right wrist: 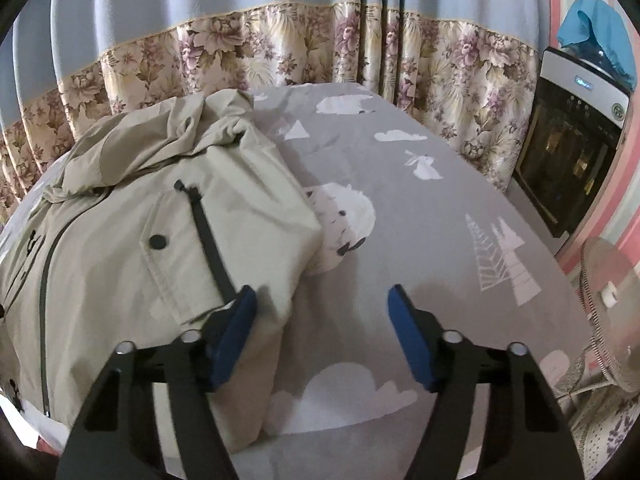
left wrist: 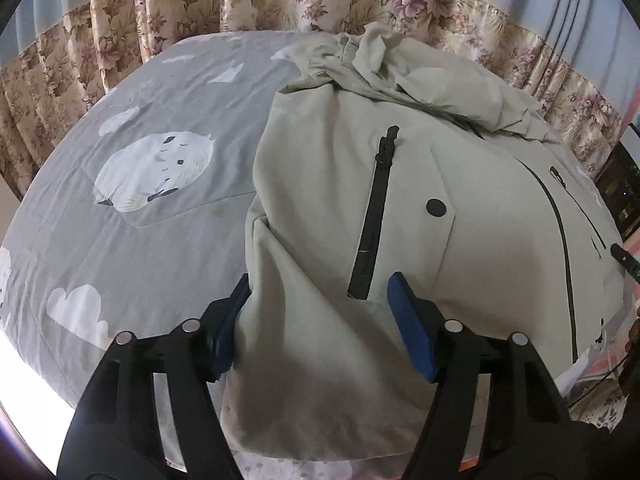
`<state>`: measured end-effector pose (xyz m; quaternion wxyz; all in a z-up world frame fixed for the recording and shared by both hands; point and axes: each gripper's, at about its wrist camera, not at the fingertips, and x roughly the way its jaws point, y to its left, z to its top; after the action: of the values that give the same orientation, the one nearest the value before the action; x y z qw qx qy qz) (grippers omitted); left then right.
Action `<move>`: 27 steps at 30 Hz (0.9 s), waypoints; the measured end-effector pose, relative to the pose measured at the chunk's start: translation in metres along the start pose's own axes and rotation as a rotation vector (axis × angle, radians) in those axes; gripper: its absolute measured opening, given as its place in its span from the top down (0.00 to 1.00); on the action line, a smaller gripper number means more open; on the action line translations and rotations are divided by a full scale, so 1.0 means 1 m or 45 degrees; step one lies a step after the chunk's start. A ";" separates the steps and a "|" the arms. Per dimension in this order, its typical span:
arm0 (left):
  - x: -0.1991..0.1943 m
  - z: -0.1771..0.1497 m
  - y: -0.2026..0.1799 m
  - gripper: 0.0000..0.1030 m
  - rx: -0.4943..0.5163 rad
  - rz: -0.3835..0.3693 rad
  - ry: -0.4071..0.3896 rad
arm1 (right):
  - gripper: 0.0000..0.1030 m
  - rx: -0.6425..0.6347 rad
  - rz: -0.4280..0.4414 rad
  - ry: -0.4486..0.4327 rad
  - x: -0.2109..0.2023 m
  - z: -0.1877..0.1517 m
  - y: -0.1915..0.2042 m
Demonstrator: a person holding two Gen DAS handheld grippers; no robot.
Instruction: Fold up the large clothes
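A pale beige hooded jacket [left wrist: 340,160] lies front up on a bed with a grey sheet [left wrist: 160,240], its black zips and snap button showing. My left gripper [left wrist: 318,296] straddles the jacket's near left side. Loose fabric rises between the blue pads, which stand well apart; the left pad is partly hidden behind the cloth's edge. In the right wrist view the jacket [right wrist: 120,208] fills the left half. My right gripper [right wrist: 320,300] is open at its near right edge, with one fingertip [right wrist: 244,304] over the cloth and the other over the bare sheet [right wrist: 420,220].
Floral and blue curtains [right wrist: 280,40] hang close behind the bed's far edge. A black-fronted dispenser [right wrist: 572,152] with a blue cloth on top stands at the right, and a fan [right wrist: 612,320] stands beside the bed's right edge.
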<state>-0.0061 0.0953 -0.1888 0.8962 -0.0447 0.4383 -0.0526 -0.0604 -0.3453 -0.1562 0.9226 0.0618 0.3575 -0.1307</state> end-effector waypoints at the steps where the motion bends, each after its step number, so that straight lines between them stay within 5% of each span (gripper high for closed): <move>1: -0.001 0.000 0.001 0.35 -0.007 -0.002 -0.001 | 0.42 0.013 0.020 0.003 0.000 -0.002 0.000; 5: -0.004 -0.001 0.006 0.43 -0.029 -0.027 0.008 | 0.46 0.018 0.107 0.066 0.002 -0.009 0.003; 8: -0.004 0.001 0.010 0.66 -0.051 -0.033 0.011 | 0.67 0.035 0.260 0.105 0.004 -0.014 0.006; 11: 0.000 0.006 0.009 0.87 -0.046 -0.050 0.021 | 0.81 0.019 0.299 0.111 0.010 -0.006 0.013; 18: -0.003 0.023 -0.009 0.93 0.059 -0.080 0.021 | 0.90 -0.144 0.306 0.025 -0.001 0.025 0.028; 27: -0.042 0.071 -0.005 0.94 -0.017 -0.247 -0.072 | 0.93 -0.224 0.381 -0.188 -0.042 0.087 0.051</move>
<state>0.0241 0.0986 -0.1115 0.8985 -0.0944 0.4068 -0.1349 -0.0195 -0.3060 -0.0632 0.9574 0.0237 0.2857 0.0353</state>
